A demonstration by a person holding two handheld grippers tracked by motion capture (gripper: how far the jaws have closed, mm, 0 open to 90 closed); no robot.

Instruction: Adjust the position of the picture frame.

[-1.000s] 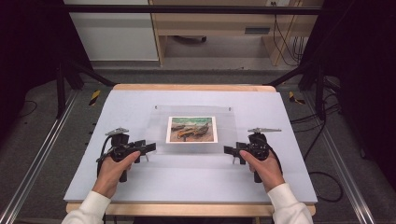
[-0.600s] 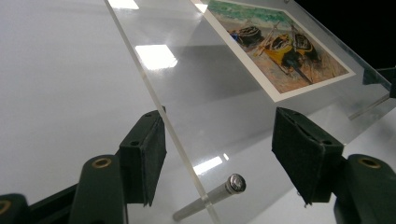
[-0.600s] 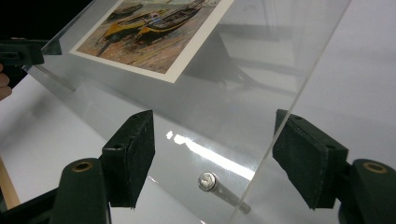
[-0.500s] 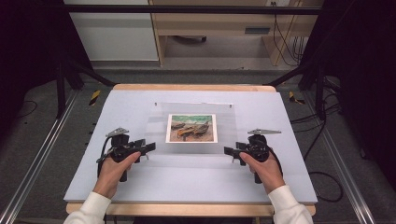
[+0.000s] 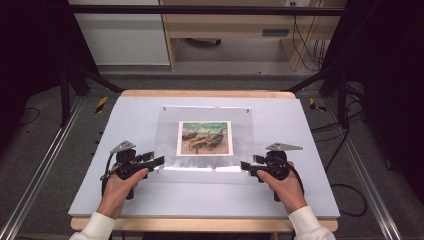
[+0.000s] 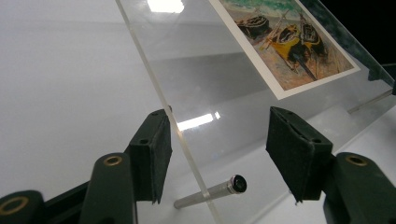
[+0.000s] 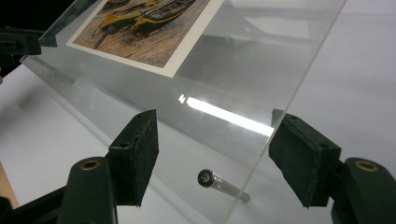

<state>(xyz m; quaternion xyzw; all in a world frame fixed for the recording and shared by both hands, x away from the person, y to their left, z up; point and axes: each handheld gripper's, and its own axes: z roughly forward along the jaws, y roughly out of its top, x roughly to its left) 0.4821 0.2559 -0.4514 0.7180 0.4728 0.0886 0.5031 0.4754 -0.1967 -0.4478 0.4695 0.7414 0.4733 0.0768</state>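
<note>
The clear acrylic picture frame lies near the middle of the table, its far edge toward the table's far edge, with a print of beached boats sandwiched at its centre. Judged from its sharp, straight edges and bright reflections, the panel is rigid, smooth and slippery, moderately light, and prone to scratching or chipping at the corners. The left gripper stands at the near left corner with its jaws spread; they have just been closing, the panel edge runs between them, and the pads do not yet press on it. The right gripper mirrors this at the near right corner, jaws likewise apart, just closing, pads clear of the acrylic. A metal standoff pin projects below each near corner. Recommended hold: pinch both faces of the bare margin at the two near corners, beside the pins, avoiding the print area, and apply even pressure from both sides to prevent slipping or twisting.
</note>
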